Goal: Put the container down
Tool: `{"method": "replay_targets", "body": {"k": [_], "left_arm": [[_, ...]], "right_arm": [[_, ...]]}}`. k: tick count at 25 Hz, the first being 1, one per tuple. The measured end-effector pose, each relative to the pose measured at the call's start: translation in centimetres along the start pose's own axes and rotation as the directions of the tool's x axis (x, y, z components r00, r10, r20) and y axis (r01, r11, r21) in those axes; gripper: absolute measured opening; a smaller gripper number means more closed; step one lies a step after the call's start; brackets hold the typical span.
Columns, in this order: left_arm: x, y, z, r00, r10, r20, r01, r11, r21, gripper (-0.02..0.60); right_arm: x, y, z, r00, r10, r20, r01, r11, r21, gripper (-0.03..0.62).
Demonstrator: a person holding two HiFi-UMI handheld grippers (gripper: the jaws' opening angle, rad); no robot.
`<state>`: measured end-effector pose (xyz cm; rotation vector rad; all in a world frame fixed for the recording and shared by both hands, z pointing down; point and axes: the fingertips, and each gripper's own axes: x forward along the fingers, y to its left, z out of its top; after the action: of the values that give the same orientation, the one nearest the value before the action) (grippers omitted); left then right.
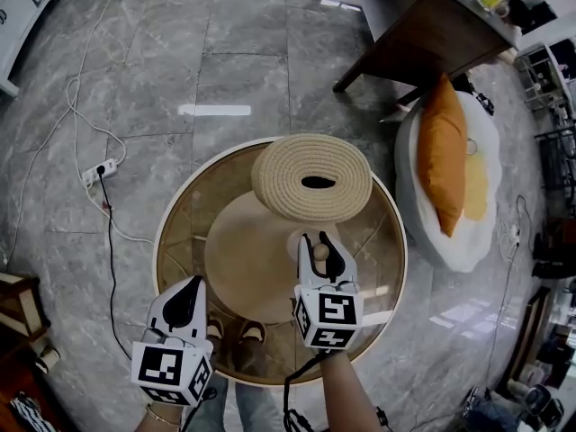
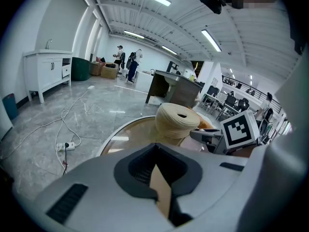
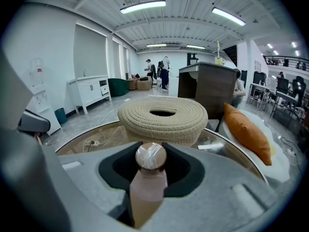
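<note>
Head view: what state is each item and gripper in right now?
small bottle: capped, clamped between the jaws of the right gripper.
woven basket: standing on the glass table, opening up, untouched.
right gripper: shut on the small bottle.
left gripper: shut, empty.

Rope basket (image 1: 311, 177) on round glass table (image 1: 183, 211), orange cushion (image 1: 443, 151) on white pouf (image 1: 450, 250), power strip (image 1: 99, 171) on floor (image 1: 243, 52).
</note>
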<state>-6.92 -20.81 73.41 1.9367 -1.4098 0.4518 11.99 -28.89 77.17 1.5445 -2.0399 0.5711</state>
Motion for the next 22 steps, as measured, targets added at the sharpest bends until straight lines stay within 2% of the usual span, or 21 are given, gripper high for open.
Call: {"method": "replay_targets", "body": {"k": [8,12,22], "left_arm": [[-1.4,-0.2,-0.6,1.000,-0.007,0.003,0.007,1.000,-0.005,-0.005],[-2.3,-0.2,-1.1,1.000,-0.012,-0.001,0.012,1.000,0.003,-0.005],[-5.8,-0.2,-1.1,1.000,0.000,0.007,0.000,1.000,0.017,-0.005]], "right_arm": [[-0.3,0.2,0.3,1.000,0.025,0.004,-0.025,0.997,-0.069,0.138],[-1.2,0.2,1.4,0.998,0.009,0.055,-0.005,0.998,-0.066,0.140],[-5.2,0.3,2.7,0.994,-0.045,0.102,0.053,0.996,-0.072,0.146]]}}
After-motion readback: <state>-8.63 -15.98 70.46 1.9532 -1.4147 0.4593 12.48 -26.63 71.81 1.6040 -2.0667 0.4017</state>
